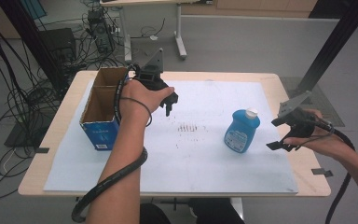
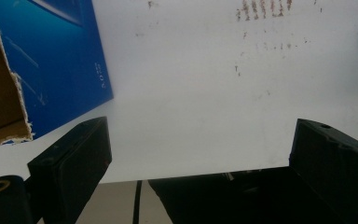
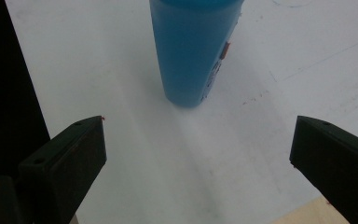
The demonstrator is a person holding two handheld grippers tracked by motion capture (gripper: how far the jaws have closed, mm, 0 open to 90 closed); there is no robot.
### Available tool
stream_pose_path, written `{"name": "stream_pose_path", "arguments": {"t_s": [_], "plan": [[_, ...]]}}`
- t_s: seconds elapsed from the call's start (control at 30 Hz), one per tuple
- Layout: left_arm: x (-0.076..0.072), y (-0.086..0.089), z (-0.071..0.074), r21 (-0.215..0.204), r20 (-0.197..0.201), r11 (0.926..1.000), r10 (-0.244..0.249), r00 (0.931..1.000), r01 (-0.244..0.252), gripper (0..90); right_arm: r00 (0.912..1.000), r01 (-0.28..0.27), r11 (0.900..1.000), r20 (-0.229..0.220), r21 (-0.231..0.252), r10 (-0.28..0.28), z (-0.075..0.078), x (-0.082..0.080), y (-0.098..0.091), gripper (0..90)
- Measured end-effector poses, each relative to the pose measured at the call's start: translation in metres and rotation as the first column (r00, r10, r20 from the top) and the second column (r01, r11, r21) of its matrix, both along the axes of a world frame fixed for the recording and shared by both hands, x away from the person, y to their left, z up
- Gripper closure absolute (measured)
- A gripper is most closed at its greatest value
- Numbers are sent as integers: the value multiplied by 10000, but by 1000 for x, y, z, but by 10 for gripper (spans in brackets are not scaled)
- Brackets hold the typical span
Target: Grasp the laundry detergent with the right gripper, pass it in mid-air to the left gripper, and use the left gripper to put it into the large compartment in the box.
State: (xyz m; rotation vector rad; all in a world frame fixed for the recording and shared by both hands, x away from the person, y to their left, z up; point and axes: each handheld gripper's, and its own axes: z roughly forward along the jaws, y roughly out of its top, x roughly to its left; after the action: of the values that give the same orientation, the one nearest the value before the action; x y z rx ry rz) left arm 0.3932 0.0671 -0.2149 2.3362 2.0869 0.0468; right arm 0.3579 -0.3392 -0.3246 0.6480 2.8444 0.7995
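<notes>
Blue bottle [image 1: 241, 131], label unreadable, cap cut off in the right gripper view, stands on the worktop [image 1: 205, 154] before the right gripper [image 1: 283, 135]; left gripper [image 1: 170, 103] beside the box [image 1: 103, 108]; both jaws open, empty.

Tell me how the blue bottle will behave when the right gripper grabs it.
The blue bottle stands upright, taller than its base, so a high sideways nudge could tip it. Its smooth, rounded plastic sides may slip between flat pads. It looks full of blue liquid, so probably heavy for its size. The right gripper is open, not yet touching.
</notes>
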Motion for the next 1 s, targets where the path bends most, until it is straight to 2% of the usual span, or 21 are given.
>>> {"name": "stream_pose_path", "arguments": {"t_s": [0.17, 0.3, 0.67, 1.0], "plan": [[-1, 0, 0, 13, 10, 10000, 6, 10000, -6, 59, 9989, 343, 9991, 309, 262, -351, -14, -3, 4, 35], [-1, 0, 1, 16, 16, 10000, 6, 10000, -6, 59, 9975, 589, 9965, 361, 598, -611, -24, -4, 7, 32], [-1, 1, -2, 6, -46, 10000, -4, 10000, 4, 59, 9932, 773, 9887, 769, 1284, -877, -39, -8, 23, 33], [-1, 0, -5, -17, -72, 10000, -33, 10000, 33, 59, 9847, 1090, 9735, 1118, 2011, -1333, -53, -9, 32, 28]]}}
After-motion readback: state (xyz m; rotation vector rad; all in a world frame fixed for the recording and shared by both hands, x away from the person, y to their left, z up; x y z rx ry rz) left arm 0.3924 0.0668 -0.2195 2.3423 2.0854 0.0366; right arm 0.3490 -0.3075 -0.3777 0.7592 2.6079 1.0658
